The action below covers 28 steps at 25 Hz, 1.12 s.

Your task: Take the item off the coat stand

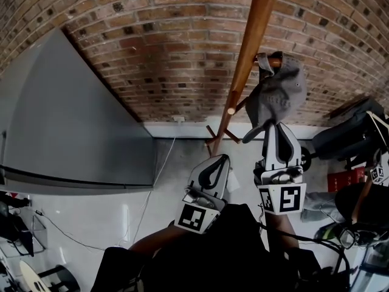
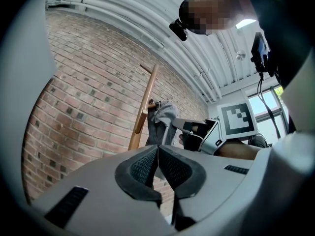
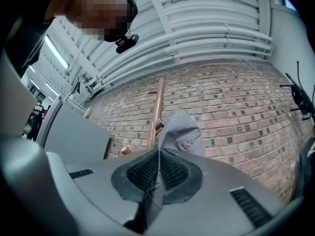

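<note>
A grey cap (image 1: 281, 96) hangs from a peg of the wooden coat stand (image 1: 252, 35) in front of the brick wall. My right gripper (image 1: 275, 131) reaches up to the cap's lower edge. In the right gripper view it (image 3: 158, 157) is shut on a fold of the cap's grey cloth (image 3: 181, 135), beside the stand's pole (image 3: 157, 104). My left gripper (image 1: 217, 164) hangs lower and to the left, away from the cap. It (image 2: 158, 155) is shut with nothing between its pads. The left gripper view also shows the cap (image 2: 165, 121) and the stand (image 2: 145, 113).
A brick wall (image 1: 164, 41) stands behind the stand. A large grey panel (image 1: 67, 132) fills the left. A black bag (image 1: 352, 135) and a red box (image 1: 340, 180) lie at the right. A thin cable (image 1: 152, 181) runs across the pale floor.
</note>
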### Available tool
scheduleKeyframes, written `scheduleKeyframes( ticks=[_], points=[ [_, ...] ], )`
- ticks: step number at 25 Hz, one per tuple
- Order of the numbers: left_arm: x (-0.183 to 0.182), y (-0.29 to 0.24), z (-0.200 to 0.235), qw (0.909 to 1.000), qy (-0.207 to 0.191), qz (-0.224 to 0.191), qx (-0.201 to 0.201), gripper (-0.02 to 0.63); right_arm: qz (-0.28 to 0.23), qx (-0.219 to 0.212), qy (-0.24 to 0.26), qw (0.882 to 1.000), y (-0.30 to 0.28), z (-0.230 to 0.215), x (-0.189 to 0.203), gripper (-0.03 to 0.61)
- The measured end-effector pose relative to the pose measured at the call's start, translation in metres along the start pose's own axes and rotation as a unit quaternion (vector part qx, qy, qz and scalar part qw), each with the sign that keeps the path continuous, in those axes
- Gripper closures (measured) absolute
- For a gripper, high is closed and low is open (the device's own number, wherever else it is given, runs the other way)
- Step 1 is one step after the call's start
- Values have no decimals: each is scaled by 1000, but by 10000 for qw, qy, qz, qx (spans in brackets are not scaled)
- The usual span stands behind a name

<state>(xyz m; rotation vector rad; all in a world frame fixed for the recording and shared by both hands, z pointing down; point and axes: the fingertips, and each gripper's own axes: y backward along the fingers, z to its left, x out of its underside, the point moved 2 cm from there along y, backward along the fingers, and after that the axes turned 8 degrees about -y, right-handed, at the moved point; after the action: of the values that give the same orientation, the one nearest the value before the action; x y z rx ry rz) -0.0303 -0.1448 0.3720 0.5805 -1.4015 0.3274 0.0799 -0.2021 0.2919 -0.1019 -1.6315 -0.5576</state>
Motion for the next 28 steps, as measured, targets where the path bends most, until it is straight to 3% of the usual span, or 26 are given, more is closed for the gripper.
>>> scheduleKeyframes(
  ticks=[10, 20, 28],
  points=[
    [9, -4, -7, 10000, -27, 40, 75, 595, -318, 241, 257, 9989, 6, -12, -21, 557],
    [8, 0, -11, 9999, -14, 24, 143, 595, -492, 183, 64, 9986, 8, -14, -34, 557],
    [4, 5, -7, 9999, -57, 38, 88, 595, -697, 167, 182, 9973, 7, -14, -49, 557]
  ],
)
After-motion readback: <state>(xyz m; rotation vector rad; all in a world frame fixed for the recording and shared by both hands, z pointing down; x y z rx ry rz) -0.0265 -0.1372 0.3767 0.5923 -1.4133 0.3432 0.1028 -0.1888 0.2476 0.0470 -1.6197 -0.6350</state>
